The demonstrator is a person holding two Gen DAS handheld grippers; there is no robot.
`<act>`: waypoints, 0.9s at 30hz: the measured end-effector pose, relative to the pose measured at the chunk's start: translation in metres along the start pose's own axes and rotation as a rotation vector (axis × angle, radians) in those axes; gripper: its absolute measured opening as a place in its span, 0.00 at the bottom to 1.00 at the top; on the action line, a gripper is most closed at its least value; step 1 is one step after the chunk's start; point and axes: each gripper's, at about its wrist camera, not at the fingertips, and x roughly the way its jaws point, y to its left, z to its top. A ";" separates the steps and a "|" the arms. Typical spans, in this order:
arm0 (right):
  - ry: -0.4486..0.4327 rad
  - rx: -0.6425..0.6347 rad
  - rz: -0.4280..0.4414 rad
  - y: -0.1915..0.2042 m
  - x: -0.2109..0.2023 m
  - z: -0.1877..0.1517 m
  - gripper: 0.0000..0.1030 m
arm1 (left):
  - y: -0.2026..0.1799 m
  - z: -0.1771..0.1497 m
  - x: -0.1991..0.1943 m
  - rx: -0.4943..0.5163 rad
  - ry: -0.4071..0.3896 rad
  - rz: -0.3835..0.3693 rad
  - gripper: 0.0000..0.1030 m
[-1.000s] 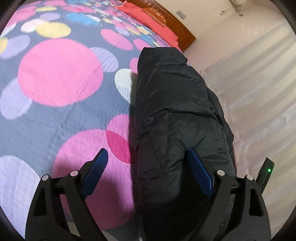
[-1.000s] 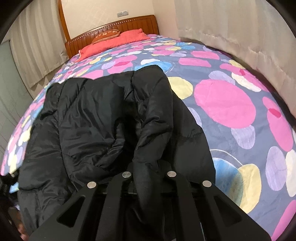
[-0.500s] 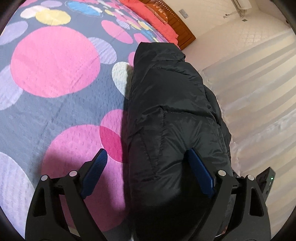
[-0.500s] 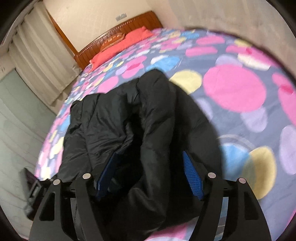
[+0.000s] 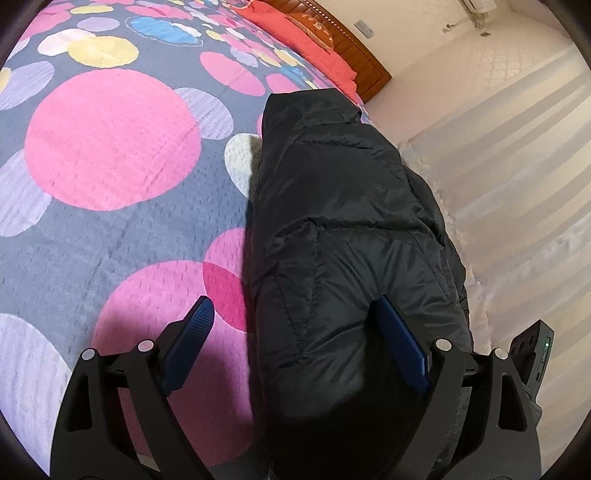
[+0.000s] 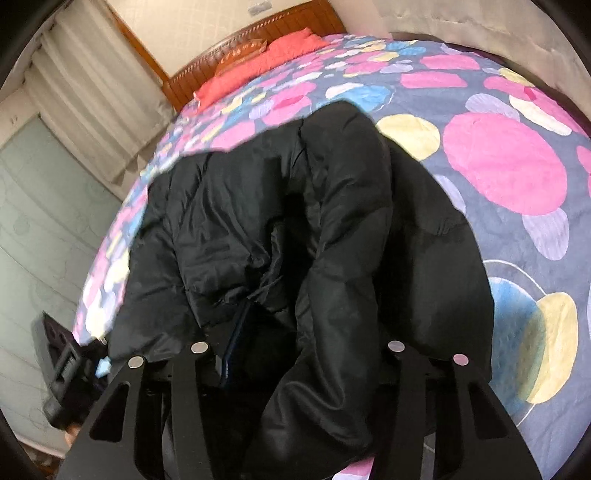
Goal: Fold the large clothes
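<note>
A large black puffer jacket (image 5: 343,229) lies lengthwise along the edge of a bed with a dotted bedspread (image 5: 110,147). My left gripper (image 5: 295,332) is open just over the jacket's near end, its blue fingers (image 5: 192,332) apart and holding nothing. In the right wrist view the jacket (image 6: 295,221) is bunched, with a thick fold running down the middle. My right gripper (image 6: 295,354) is open with that fold lying between its jaws; the left blue pad (image 6: 234,343) shows, the right one is hidden by fabric.
Red pillows (image 5: 295,33) and a wooden headboard (image 5: 354,48) are at the far end of the bed. Pale curtains (image 5: 517,184) hang beside the jacket. The other gripper's body (image 6: 62,369) shows at the lower left of the right wrist view.
My right gripper opened from shut on the jacket fold and tilted; the fold now lies loose between its jaws. My left gripper stayed open and shifted slightly.
</note>
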 end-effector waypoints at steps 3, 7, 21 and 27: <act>-0.027 0.102 0.089 -0.012 -0.001 0.008 0.55 | 0.002 0.001 0.002 -0.046 0.002 -0.015 0.86; -0.040 0.119 0.119 -0.013 0.007 0.019 0.65 | 0.002 0.004 0.005 -0.100 0.014 -0.046 0.86; -0.255 0.039 0.060 -0.003 -0.033 0.029 0.06 | -0.040 0.009 -0.001 -0.134 -0.041 -0.080 0.86; -0.221 0.158 -0.067 -0.067 -0.012 0.017 0.06 | -0.069 -0.006 0.036 -0.039 0.016 0.009 0.87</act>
